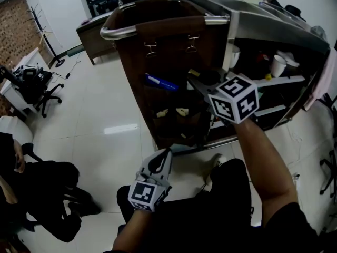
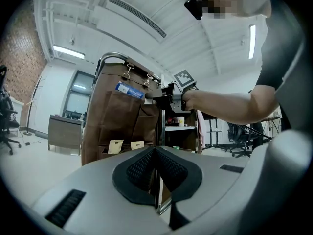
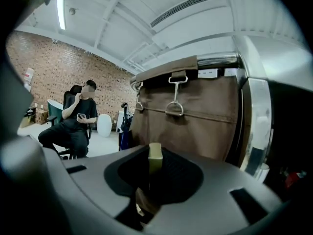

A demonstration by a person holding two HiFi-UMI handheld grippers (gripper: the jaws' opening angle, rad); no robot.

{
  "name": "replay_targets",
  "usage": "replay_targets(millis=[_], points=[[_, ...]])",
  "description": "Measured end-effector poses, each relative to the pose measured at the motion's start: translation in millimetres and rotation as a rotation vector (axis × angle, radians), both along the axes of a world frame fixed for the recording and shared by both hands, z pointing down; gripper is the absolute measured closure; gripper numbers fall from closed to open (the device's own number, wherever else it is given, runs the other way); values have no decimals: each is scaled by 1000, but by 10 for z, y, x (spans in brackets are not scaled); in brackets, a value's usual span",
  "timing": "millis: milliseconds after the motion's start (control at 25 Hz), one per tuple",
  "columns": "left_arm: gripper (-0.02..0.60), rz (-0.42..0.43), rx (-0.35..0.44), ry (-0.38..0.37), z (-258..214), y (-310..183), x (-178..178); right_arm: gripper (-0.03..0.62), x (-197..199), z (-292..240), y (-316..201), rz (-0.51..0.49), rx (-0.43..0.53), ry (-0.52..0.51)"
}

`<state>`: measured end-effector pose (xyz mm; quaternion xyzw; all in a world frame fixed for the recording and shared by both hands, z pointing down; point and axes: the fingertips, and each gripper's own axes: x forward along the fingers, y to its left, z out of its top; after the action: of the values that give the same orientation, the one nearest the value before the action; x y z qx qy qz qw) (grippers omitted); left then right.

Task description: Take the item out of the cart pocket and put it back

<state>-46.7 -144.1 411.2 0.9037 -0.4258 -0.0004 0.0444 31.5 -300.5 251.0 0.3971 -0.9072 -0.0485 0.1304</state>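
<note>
A brown fabric bag with pockets hangs on the end of the metal cart; it fills the right gripper view, hung from clips under a chrome rail. My right gripper is held up against the bag's upper part, shut on a small olive-yellow block that stands upright between its pads. A blue packet pokes out of one pocket and also shows in the left gripper view. My left gripper hangs low in front of the cart's foot, its jaws shut with nothing in them.
Paper tags mark the lower pockets. The cart shelves hold cups. A seated person is off to the left on the white floor, near office chairs and a desk. My legs are below the grippers.
</note>
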Motion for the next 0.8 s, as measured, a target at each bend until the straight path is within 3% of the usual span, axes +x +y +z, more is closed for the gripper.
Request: replay_targets(millis=[160,240,400,560,600,680,800], points=[[581,2,2,-3,-3,-5,6,484,18,-4,7,10,25,7],[581,1,2,-3,-7,-8,2,401,13,-7,28,9,36,5],[581,-3,3,-3,-3,-6,-3,402,25,-106,144,-2,63,-37],[581,0,16,-8,14,-17,-10,467,50,-377,349,-32,113,-109],[581,0,12,-9,6,-11,-3,551,57,-445,415,-38,124,-132],[581,2,2,-10,-5,-2,13,591,66,-554,541,-44,143,-166],[581,3,8,-10,2,-3,18,591,46,-666,746,-69,162,-202]])
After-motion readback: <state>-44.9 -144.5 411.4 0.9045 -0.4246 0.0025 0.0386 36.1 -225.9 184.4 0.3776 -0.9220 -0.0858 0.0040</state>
